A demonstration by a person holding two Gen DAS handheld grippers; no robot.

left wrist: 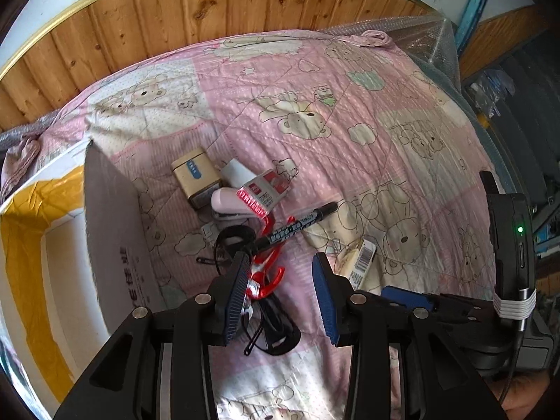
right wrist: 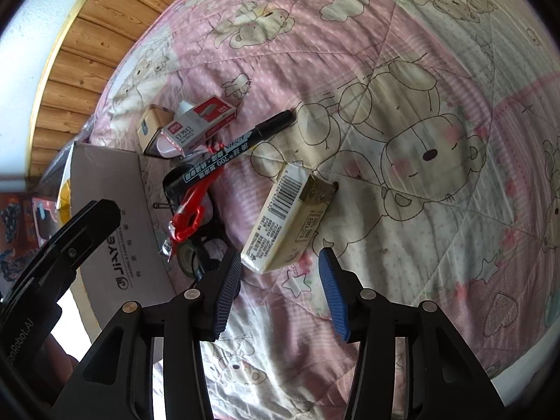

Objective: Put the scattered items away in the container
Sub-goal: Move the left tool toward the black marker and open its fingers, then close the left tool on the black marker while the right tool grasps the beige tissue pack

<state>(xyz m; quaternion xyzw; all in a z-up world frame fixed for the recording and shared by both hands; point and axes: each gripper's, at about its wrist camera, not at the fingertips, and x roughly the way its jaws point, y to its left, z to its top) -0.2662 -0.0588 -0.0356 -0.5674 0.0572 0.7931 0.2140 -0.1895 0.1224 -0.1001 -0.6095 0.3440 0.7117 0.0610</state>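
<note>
A pile of small items lies on the pink bear-print quilt (left wrist: 315, 80): a black marker (left wrist: 297, 225), a red plastic hook (left wrist: 267, 273), a red-and-white staple box (left wrist: 262, 192), a tan box with a blue label (left wrist: 196, 175), a pink-white stapler (left wrist: 227, 201) and a black strap (left wrist: 276, 329). My left gripper (left wrist: 281, 269) is open just above the hook and the marker's end. A cream packet with a barcode (right wrist: 287, 217) lies directly ahead of my right gripper (right wrist: 280, 262), which is open with nothing between its pads. The cardboard box (left wrist: 115, 238) stands at the left.
The box's flap (right wrist: 119, 217) stands up right beside the pile. A wooden headboard (left wrist: 210, 10) runs along the far side of the bed. Bubble wrap (left wrist: 430, 38) covers the far right corner. The right handset's black body with a green light (left wrist: 511, 245) sits at the right.
</note>
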